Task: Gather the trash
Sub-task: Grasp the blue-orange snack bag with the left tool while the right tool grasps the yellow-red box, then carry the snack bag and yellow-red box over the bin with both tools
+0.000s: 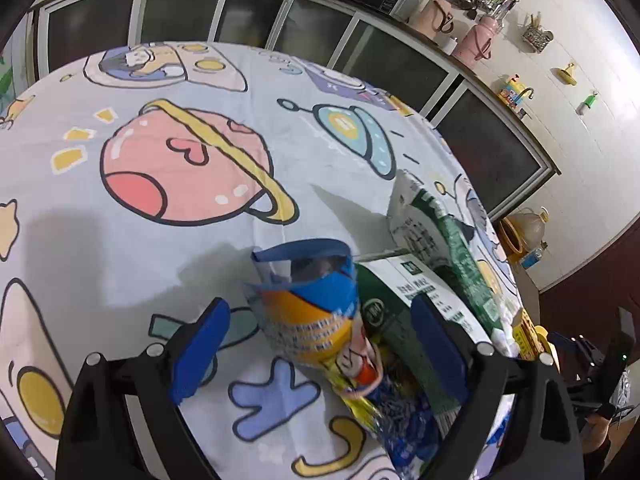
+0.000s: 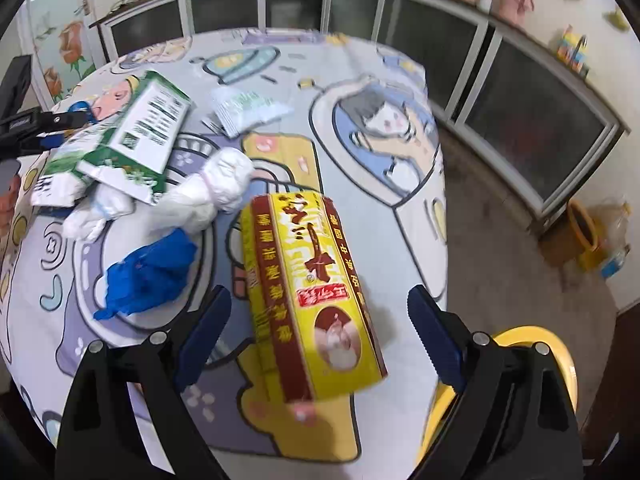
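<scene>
Both wrist views look steeply down, close over the tablecloth (image 1: 120,208).

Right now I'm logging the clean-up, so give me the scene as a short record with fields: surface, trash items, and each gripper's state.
surface: table under a cartoon space-print cloth
left gripper: open, straddling a blue and yellow snack wrapper, pads clear of it
right gripper: open, around a yellow and red cardboard box, no pad contact visible
other trash: green and white carton; crumpled white plastic bag; crumpled blue wrapper; small flat white packet
beside table: yellow bin rim
</scene>
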Motion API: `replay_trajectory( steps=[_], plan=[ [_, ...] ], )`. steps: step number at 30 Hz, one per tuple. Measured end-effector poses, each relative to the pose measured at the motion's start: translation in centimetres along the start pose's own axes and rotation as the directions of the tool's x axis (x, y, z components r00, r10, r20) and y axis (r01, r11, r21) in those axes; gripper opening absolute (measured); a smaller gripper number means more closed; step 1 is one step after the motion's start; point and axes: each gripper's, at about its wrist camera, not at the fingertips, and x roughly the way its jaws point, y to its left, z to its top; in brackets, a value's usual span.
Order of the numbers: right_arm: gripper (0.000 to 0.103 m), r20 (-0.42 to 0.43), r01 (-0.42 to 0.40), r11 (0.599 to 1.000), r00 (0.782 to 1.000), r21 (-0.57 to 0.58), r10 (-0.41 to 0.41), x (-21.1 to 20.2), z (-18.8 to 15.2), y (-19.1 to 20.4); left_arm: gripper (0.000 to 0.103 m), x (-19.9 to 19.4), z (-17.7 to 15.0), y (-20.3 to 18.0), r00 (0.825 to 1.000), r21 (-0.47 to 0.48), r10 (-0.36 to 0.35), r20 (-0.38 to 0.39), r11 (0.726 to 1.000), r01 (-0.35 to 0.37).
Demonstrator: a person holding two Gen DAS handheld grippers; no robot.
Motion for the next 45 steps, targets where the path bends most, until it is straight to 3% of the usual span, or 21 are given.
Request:
replay_trajectory(
  steps=[4,7,9,11,14,15,21,28,30,32,36,37,40,42,45],
  plan=[
    [0.07,-0.04,-0.045,0.998,0.998,0.034,0.046,1.8,0.3,-0.3,0.086,1.4,0.3,0.6,1.0,-0.031,-0.018,-0.021,0.999,0.018],
    [0.058,-0.062,-0.05,0.998,0.997,0.05,0.053,2.4,0.0,-0.2,0.062,2.1,0.5,1.5,0.999,-0.066,-0.029,-0.032,0.997,0.027],
    [0.057,-0.068,-0.059,0.996,0.996,0.063,0.063,2.6,-0.1,-0.1,0.05,2.5,0.6,1.8,0.998,-0.067,-0.042,-0.041,0.997,0.039],
    [0.053,-0.068,-0.051,0.996,0.996,0.066,0.056,2.5,-0.1,0.1,0.043,2.6,0.5,1.6,0.999,-0.057,-0.041,-0.028,0.998,0.04],
    [0.029,-0.045,-0.07,0.994,0.996,0.086,0.074,1.7,0.1,0.1,0.039,2.0,0.4,1.7,0.998,-0.063,-0.057,-0.007,0.996,0.056],
    [0.026,-0.032,-0.059,0.995,0.998,0.081,0.062,1.1,0.1,0.4,0.039,1.4,0.3,1.6,0.998,-0.06,-0.063,0.005,0.996,0.063],
    [0.025,0.016,-0.038,0.996,0.999,0.08,0.037,-1.5,-0.2,1.1,0.039,-3.2,-0.5,1.9,0.993,-0.044,-0.091,0.074,0.995,0.095],
    [0.025,0.072,-0.06,0.996,0.996,0.073,0.055,-4.9,-0.5,2.3,0.039,-9.3,-0.9,2.5,0.986,-0.02,-0.064,0.153,0.997,0.068],
    [0.025,0.089,-0.059,0.996,0.995,0.067,0.052,-6.0,-0.7,2.7,0.039,-10.6,-0.9,2.2,0.984,0.004,-0.021,0.176,1.0,0.02],
    [0.025,0.104,-0.056,0.997,0.993,0.058,0.05,-6.9,-0.9,3.1,0.039,-12.1,-1.2,0.9,0.973,0.071,0.073,0.217,0.993,-0.09],
    [0.025,0.122,-0.032,0.999,0.992,0.039,0.027,-8.0,-1.3,3.9,0.039,-13.7,-1.9,-1.7,0.931,0.179,0.225,0.288,0.942,-0.284],
    [0.025,0.125,-0.031,0.999,0.992,0.035,0.027,-8.3,-1.4,4.0,0.039,-14.2,-2.2,-2.5,0.91,0.208,0.264,0.32,0.917,-0.339],
    [0.025,0.138,-0.021,0.999,0.99,0.024,0.018,-9.2,-1.9,4.4,0.039,-15.6,-2.5,-4.0,0.886,0.264,0.285,0.365,0.881,-0.392],
    [0.025,0.144,-0.02,0.999,0.989,0.025,0.016,-9.6,-2.2,4.4,0.039,-16.3,-2.2,-4.3,0.9,0.264,0.262,0.349,0.894,-0.363],
    [0.025,0.158,-0.018,0.999,0.987,0.034,0.013,-10.3,-2.6,4.1,0.039,-17.5,-2.2,-5.0,0.885,0.264,0.274,0.377,0.884,-0.386]
  ],
)
